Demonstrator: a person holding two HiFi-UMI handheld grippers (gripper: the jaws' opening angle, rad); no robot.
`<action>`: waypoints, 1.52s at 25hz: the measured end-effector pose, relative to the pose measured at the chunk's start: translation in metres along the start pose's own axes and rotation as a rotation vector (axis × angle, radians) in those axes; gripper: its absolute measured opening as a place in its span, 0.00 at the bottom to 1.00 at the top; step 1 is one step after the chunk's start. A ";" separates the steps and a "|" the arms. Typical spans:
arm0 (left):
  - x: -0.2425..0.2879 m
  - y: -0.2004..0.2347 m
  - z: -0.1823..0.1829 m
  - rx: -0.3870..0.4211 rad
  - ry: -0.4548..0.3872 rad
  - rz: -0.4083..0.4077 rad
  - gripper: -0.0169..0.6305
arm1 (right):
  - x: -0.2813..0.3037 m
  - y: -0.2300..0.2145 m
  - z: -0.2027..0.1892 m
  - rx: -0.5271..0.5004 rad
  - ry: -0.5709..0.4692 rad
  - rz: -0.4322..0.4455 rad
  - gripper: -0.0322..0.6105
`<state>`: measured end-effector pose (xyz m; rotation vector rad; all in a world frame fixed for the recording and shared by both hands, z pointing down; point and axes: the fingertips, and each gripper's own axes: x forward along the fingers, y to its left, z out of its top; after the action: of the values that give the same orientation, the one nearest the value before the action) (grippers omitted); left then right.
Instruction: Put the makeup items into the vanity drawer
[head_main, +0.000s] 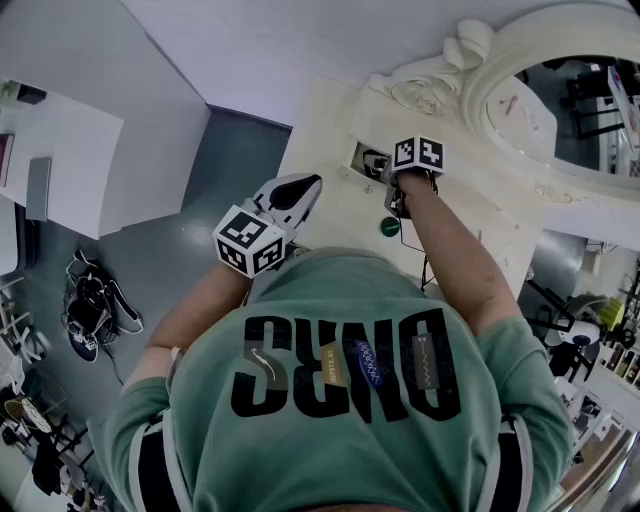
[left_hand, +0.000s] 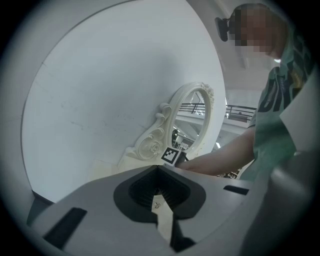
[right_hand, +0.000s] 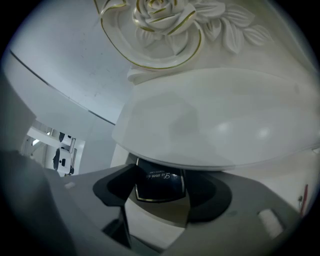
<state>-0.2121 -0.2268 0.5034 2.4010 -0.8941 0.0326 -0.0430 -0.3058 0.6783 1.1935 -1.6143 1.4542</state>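
Compact (right_hand: 160, 184) pinched between right gripper (right_hand: 156, 210) jaws, right at the drawer (head_main: 360, 157) mouth under the vanity top (right_hand: 215, 115). Push in level, clear the lip, then release low. Left gripper (left_hand: 161, 202) closed, empty, held back.

I hold my left gripper (left_hand: 159, 194) raised at my left side, its jaws pressed together with nothing between them. My left forearm (head_main: 198, 312) is bent and angled up from the elbow. My right arm (head_main: 462, 268) is stretched forward and nearly straight. At its end, my right gripper (right_hand: 159, 192) points away from me, with its jaws clamped on a dark case (right_hand: 160, 181).
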 end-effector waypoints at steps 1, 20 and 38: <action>0.000 0.000 0.000 -0.001 0.000 0.001 0.03 | 0.000 0.000 -0.001 -0.005 0.007 -0.002 0.56; 0.020 -0.031 0.010 0.039 -0.019 0.010 0.03 | -0.122 0.032 -0.023 -0.133 -0.169 0.476 0.55; 0.136 -0.222 0.016 0.123 -0.071 -0.047 0.03 | -0.417 -0.139 -0.052 -0.500 -0.996 0.516 0.19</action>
<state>0.0256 -0.1799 0.4076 2.5505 -0.8907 -0.0170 0.2353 -0.1671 0.3631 1.3168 -2.9053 0.5673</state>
